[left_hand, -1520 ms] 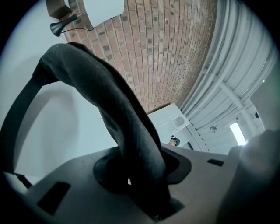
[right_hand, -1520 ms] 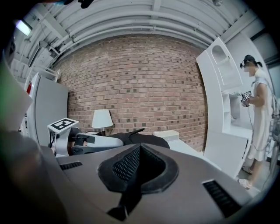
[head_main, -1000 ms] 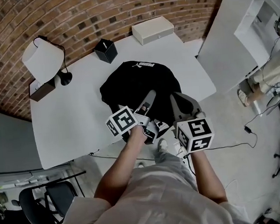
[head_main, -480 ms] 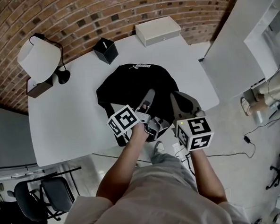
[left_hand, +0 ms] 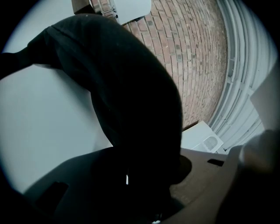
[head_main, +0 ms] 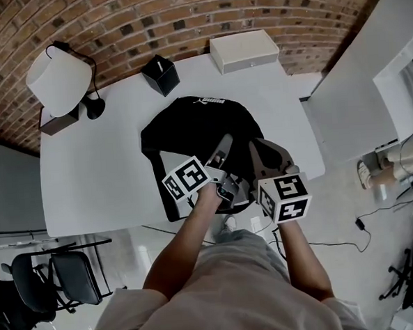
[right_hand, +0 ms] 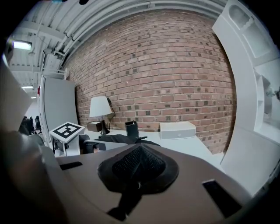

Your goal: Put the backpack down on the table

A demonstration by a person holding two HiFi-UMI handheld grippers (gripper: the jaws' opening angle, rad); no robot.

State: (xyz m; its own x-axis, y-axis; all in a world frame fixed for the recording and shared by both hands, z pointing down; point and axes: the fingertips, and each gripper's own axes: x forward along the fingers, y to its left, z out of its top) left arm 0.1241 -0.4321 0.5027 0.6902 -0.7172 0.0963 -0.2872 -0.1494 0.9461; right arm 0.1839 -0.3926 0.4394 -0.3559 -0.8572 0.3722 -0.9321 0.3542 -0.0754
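A black backpack [head_main: 197, 126] with a white logo lies on the white table [head_main: 96, 181], its near part hanging over the front edge. My left gripper [head_main: 221, 147] reaches in at that near edge, shut on a thick fold of the bag. In the left gripper view the black backpack [left_hand: 131, 96] fills the space between the jaws. My right gripper [head_main: 259, 153] sits just right of it, shut on a black mesh shoulder strap [right_hand: 138, 168] pinched between its jaws. Both marker cubes hover off the table's front edge.
A white-shaded lamp [head_main: 58, 79] stands at the table's back left, a black pen holder [head_main: 160, 74] behind the bag, a white box [head_main: 245, 51] at the back right. A brick wall runs behind. A white cabinet [head_main: 368, 67] is to the right, black chairs [head_main: 53, 278] below left.
Both grippers have moved forward and down with the backpack, and more of the bag now rests on the table. The grips have not changed.
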